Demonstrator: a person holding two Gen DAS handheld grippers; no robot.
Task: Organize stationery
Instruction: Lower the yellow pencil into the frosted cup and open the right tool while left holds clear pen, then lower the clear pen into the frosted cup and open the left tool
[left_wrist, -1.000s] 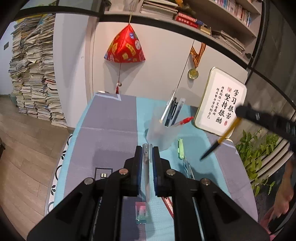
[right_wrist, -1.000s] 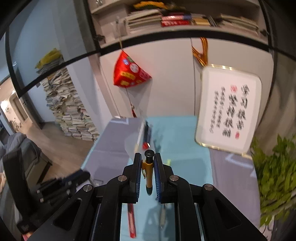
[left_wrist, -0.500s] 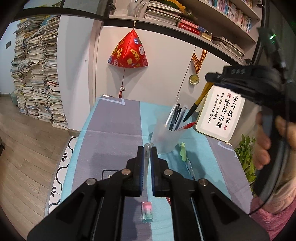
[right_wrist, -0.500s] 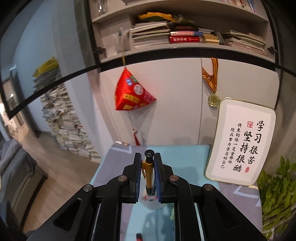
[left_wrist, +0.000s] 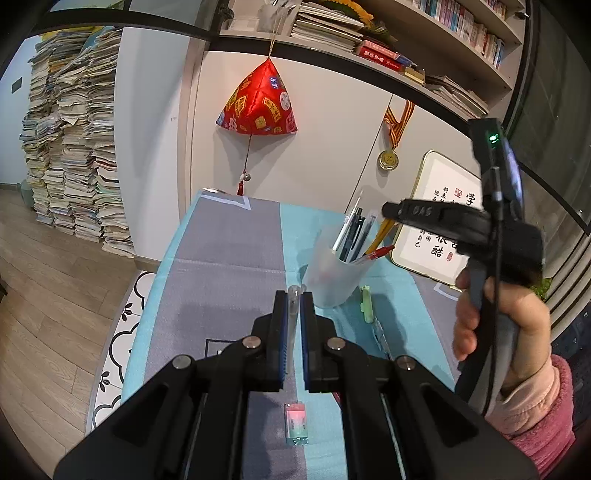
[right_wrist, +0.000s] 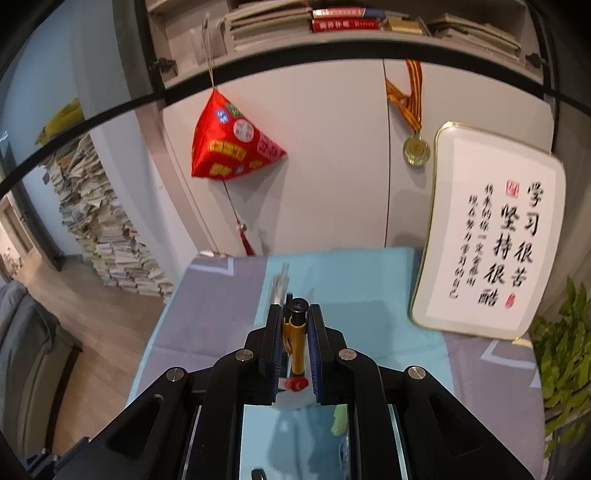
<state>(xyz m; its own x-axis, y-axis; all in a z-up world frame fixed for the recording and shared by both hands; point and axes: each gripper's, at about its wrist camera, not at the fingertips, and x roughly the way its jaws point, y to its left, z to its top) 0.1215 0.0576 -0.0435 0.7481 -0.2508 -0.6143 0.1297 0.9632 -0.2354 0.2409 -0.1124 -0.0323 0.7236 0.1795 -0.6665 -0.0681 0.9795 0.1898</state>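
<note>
One yellow pen (right_wrist: 297, 345) upright, cap upward.

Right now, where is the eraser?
In the left wrist view, the eraser lies on the table, under the left gripper, nearer than the cup.

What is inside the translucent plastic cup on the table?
The translucent plastic cup holds several dark blue pens, one red-capped pen and a yellow pen's lower part. The frosted wall hides their tips.

Even indoor light (fisheye-warped edges)
</note>
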